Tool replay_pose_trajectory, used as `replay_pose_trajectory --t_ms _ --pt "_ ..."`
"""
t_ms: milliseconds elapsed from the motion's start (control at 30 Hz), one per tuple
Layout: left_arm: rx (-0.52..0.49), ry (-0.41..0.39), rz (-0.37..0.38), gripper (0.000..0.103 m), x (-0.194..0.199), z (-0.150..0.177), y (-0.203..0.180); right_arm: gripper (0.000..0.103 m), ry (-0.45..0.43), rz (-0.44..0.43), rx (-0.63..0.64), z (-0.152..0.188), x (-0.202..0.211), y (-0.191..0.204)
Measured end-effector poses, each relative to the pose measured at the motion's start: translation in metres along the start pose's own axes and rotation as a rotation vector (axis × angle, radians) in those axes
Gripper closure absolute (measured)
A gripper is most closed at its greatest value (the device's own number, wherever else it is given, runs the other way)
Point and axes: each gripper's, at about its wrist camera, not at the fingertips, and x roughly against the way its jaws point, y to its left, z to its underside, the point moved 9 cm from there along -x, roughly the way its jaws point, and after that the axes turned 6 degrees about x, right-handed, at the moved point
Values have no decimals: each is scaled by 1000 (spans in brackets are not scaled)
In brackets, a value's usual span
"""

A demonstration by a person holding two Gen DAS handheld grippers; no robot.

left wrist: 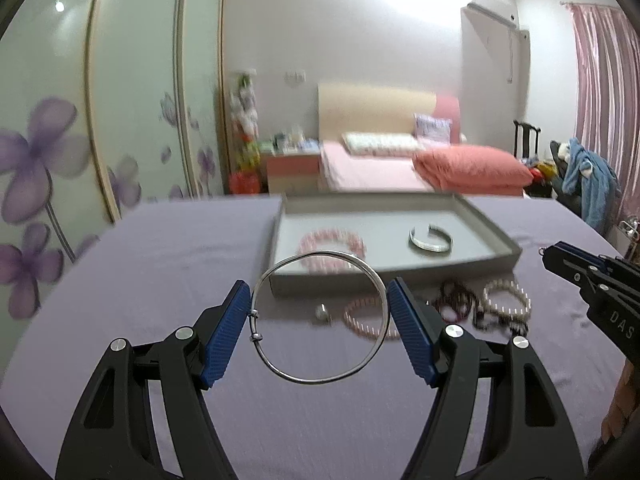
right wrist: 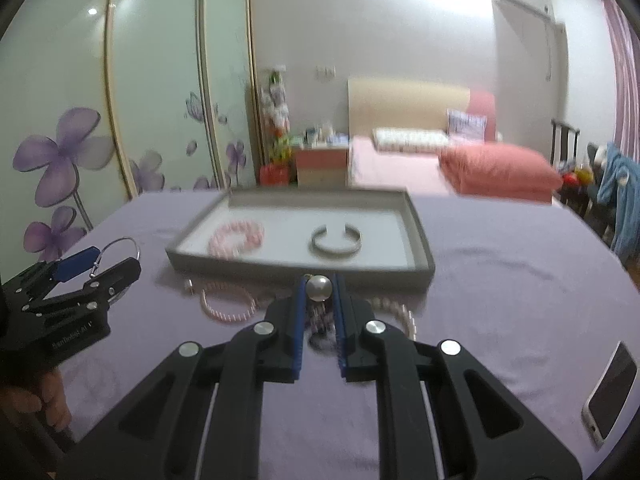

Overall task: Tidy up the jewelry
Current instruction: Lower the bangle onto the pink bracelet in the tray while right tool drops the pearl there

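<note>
Both wrist cameras look low along their tongs across the table (left wrist: 160, 248) toward its far edge, sharing the grey tray (left wrist: 476, 216) (right wrist: 416, 216) from close by.

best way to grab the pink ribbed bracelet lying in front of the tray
Grip the pink ribbed bracelet across its band on the near arc, one finger inside the loop and one outside, coming straight down. It lies flat on the purple cloth, so a side approach finds no edge. Its near and left sides are open; the dark beaded bracelets crowd its right. Both tongs are already full.
</note>
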Motion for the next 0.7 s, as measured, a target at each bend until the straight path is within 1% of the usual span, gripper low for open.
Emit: replay_pose_trajectory --t_ms 67,167,467,700 --pt "-11 -37 -8 32 4 -7 -3 89 -41 14 18 -11 3 5" --pt "-15 -69 -9 32 4 -14 -8 89 -86 24 37 -22 5 11" --pt "-25 -126 -17 32 0 -32 -11 89 -136 46 20 -47 -3 5" --pt "-32 -166 -26 32 -14 -52 -12 89 -171 65 1 -72 -24 -7"
